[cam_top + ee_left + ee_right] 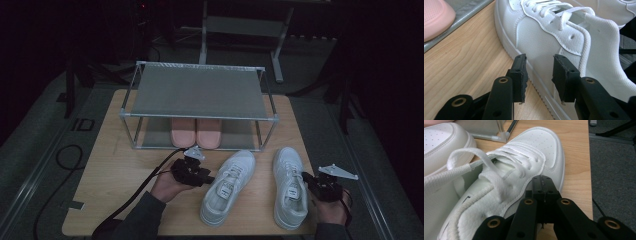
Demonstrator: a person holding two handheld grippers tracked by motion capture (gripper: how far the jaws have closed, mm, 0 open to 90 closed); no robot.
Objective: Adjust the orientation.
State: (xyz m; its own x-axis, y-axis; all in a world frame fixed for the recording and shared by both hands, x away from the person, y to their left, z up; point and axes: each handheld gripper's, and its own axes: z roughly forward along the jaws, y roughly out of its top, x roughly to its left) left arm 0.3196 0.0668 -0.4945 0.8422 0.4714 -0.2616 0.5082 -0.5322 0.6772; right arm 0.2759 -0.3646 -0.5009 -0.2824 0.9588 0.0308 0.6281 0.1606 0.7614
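Note:
Two white lace-up sneakers lie side by side on the wooden table [115, 170], toes pointing to the rack. My left gripper [208, 178] is at the left sneaker [227, 187], on its left side. In the left gripper view its jaws [539, 60] stand open, one on each side of the sneaker's [544, 32] sole edge near the heel. My right gripper [304, 176] sits against the outer side of the right sneaker [289, 187]. In the right gripper view that gripper [543, 180] is shut, its tips pressed against the sneaker's [541, 142] side below the laces, with nothing seen between them.
A metal two-shelf shoe rack [200, 90] stands at the back of the table, with a pair of pink slippers [196, 132] on its lower shelf. A cable [145, 182] trails from the left gripper across the table. Grey floor lies past the table's right edge [614, 170].

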